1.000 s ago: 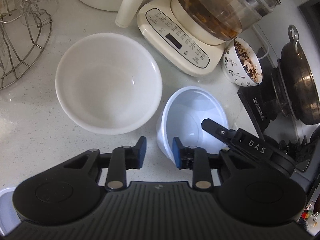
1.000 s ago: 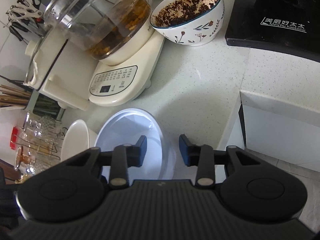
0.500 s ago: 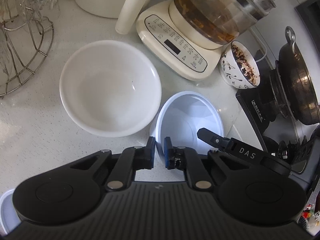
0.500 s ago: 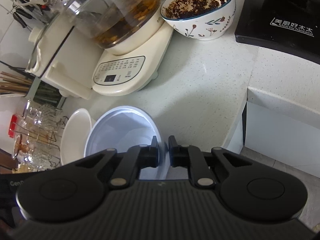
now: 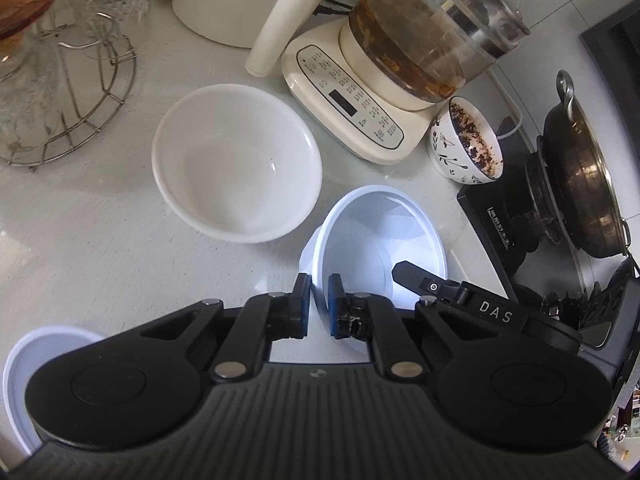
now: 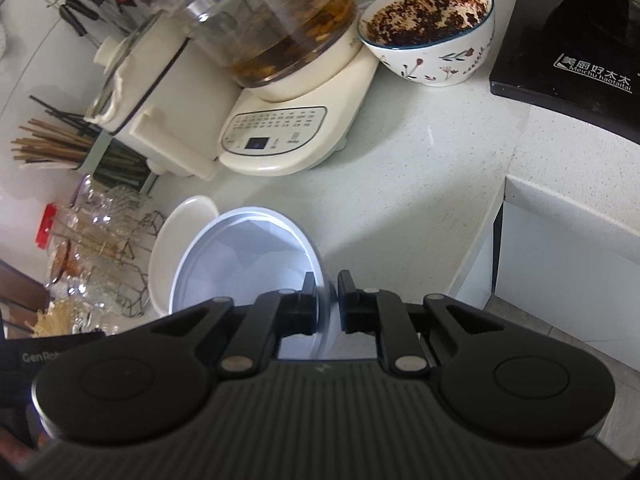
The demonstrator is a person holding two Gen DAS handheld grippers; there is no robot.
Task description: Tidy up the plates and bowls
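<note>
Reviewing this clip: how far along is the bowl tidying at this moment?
Early. Nothing looks stacked yet: the white ceramic bowl sits alone on the counter. In hand: the left gripper and right gripper are both shut on opposite rims of the pale plastic bowl. Left: placing it, probably in the ceramic bowl, plus another white dish at the left view's edge.

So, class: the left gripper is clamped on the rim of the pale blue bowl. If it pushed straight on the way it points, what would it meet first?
Probably the large white bowl: it lies just ahead of the left gripper, beyond the pale blue bowl it holds. Depth is unclear; it might reach the countertop first.
</note>
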